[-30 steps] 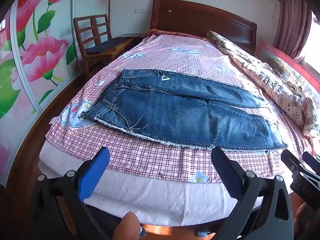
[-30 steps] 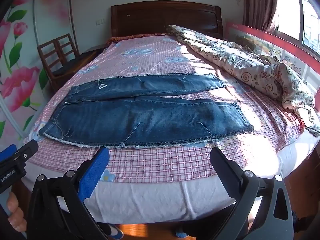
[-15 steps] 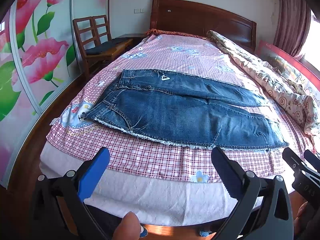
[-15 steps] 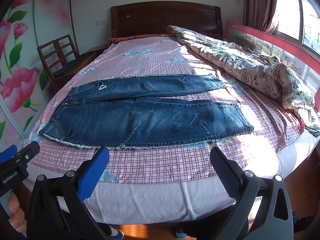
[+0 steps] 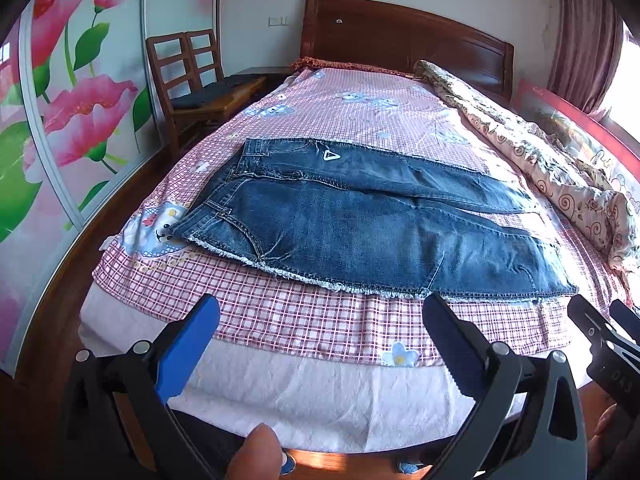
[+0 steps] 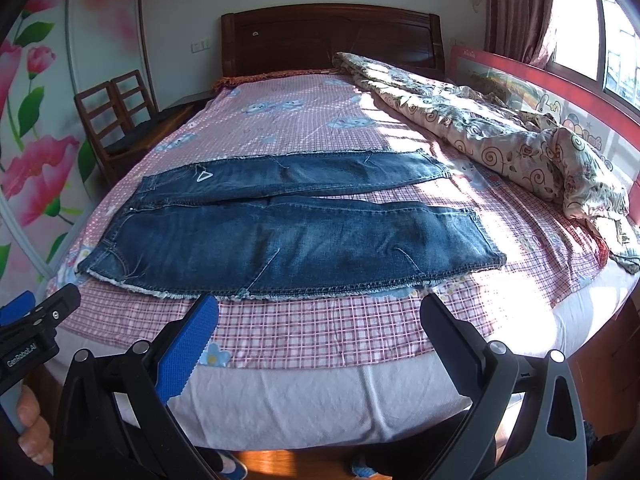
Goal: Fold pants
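Nearest the camera, the left gripper (image 5: pixel 320 340) hangs off the foot of the bed with its blue-padded fingers (image 5: pixel 188 348) spread wide and nothing between them; the right gripper (image 6: pixel 318 338) is held likewise, fingers apart and empty. In the right wrist view the left tool's body appears at the lower left edge bearing the white lettering "GenRobot.AI" (image 6: pixel 21 354); in the left wrist view the right tool's body shows characters that cannot be read with certainty. Beyond the fingertips lies the pink checked sheet (image 5: pixel 304 320), and on it the dark blue jeans (image 6: pixel 288 236), spread flat crosswise, waist to the left, a small white triangular emblem (image 5: pixel 331 155) near the waistband. Farther right lies a rumpled floral quilt (image 6: pixel 500 140); farthest, the wooden headboard (image 6: pixel 332 40).
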The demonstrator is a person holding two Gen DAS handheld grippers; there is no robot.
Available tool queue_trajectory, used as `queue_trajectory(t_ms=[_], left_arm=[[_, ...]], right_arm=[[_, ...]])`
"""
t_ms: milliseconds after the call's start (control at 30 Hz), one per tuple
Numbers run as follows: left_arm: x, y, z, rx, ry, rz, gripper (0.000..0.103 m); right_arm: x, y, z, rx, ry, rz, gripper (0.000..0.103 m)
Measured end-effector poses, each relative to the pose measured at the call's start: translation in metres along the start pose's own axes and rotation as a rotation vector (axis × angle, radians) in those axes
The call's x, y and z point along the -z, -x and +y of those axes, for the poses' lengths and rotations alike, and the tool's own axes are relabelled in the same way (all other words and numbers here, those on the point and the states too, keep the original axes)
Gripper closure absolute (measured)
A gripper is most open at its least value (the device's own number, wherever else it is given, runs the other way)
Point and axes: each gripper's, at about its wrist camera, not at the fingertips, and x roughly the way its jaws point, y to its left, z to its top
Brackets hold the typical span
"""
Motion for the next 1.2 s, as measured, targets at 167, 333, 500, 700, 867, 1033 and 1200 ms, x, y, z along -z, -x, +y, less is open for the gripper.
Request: queue_trajectory(t_ms=[167,333,500,700,867,1033,1200], left_arm=[[-0.0016,0.0006,-0.0022,0.002,-0.003,-0.001,0.002],[-0.0022,0.0004,-0.0025,0.003,-0.003,0.000,0.002],[-0.0025,0.0005,-0.0030,0.004,-0.002,0.001,0.002],[-0.0018,-0.0002,-0.0019,0.004,0.002,0.005,0.002],[-0.0016,-0.0001,-0.0009,0.003,0.002,0.006,0.002],[-0.0012,0.0007,0.0001,0.005,0.003,0.006,0.002],[-0.0010,0.0007,0.0000,0.005,0.003,0.006,0.002]], right_arm=[[0.0002,0.0011,-0.0011,-0.003,-0.002,-0.006,0.003],[0.0004,0.0014,-0.0013,-0.001,-0.003,-0.005,0.003],[0.0003,0.0012,-0.0016,-0.002,-0.002,-0.006,0.003],[0.0014,0.0006,-0.0020,-0.003,-0.005,-0.002,0.003],[0.0015,0.0008,-0.0017,-0.002,-0.005,-0.002,0.003],[0.0016,0.0002,-0.0018,-0.003,-0.006,0.000,0.003],[0.0022,0.0001,-0.0019,-0.004,-0.008,0.001,0.003]])
